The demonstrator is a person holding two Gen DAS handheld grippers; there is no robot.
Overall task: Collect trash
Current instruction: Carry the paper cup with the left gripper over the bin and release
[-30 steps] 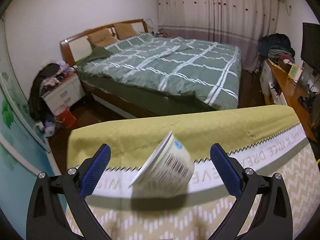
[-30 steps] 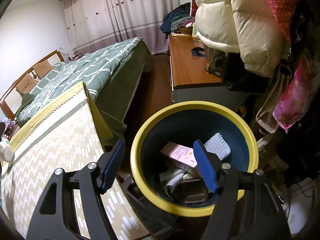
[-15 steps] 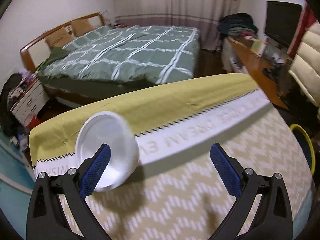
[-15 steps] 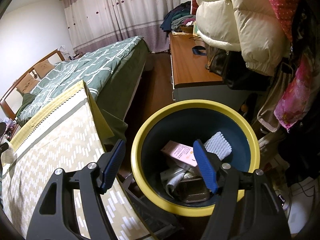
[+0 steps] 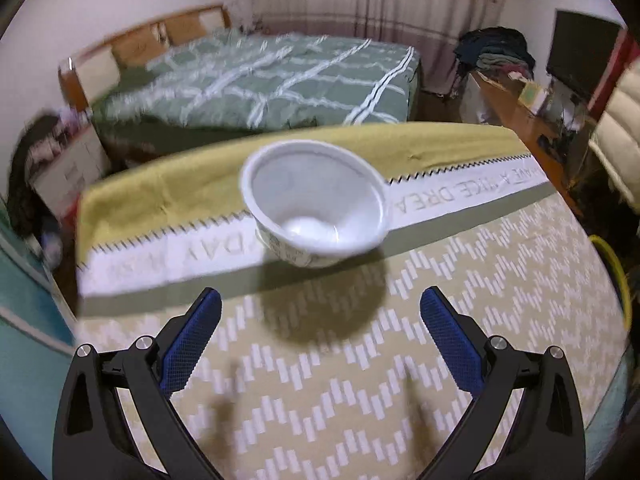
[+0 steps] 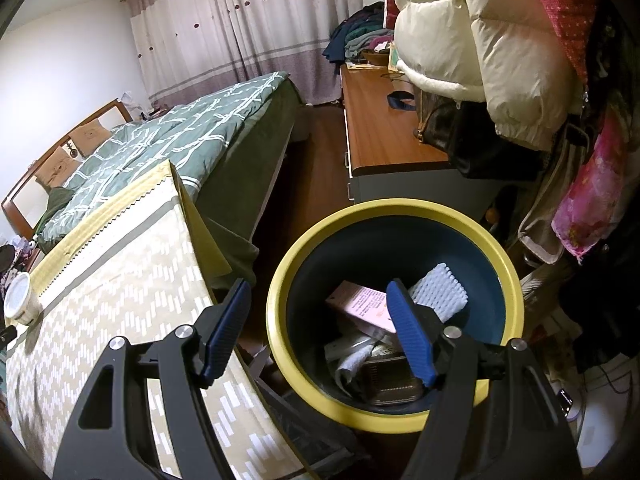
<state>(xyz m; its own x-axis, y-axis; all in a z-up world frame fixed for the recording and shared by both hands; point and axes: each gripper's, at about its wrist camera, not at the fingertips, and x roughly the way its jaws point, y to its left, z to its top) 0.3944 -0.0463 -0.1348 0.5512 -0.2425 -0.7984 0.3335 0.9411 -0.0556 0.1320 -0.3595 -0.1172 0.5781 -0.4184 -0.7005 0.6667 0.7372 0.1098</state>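
A white paper cup (image 5: 316, 208) stands upright on the patterned tablecloth (image 5: 440, 340), mouth up and empty, a little beyond my left gripper (image 5: 318, 344). That gripper is open with nothing between its blue pads. The same cup (image 6: 18, 298) shows small at the table's far left end in the right wrist view. My right gripper (image 6: 320, 328) hangs open over the near rim of a yellow-rimmed blue bin (image 6: 516, 296). Inside the bin lie a pink box (image 6: 362, 304), a white brush (image 6: 440, 292) and other scraps.
The table's right edge (image 6: 208, 280) runs close beside the bin. A green-quilted bed (image 5: 272, 80) lies beyond the table. A wooden cabinet (image 6: 380, 132) and hanging coats (image 6: 500, 48) crowd the right side, behind the bin.
The cup, tipped over on its side before, now stands upright with its mouth up. My left gripper has drawn back and tilted downward. The right gripper and the bin have not moved.
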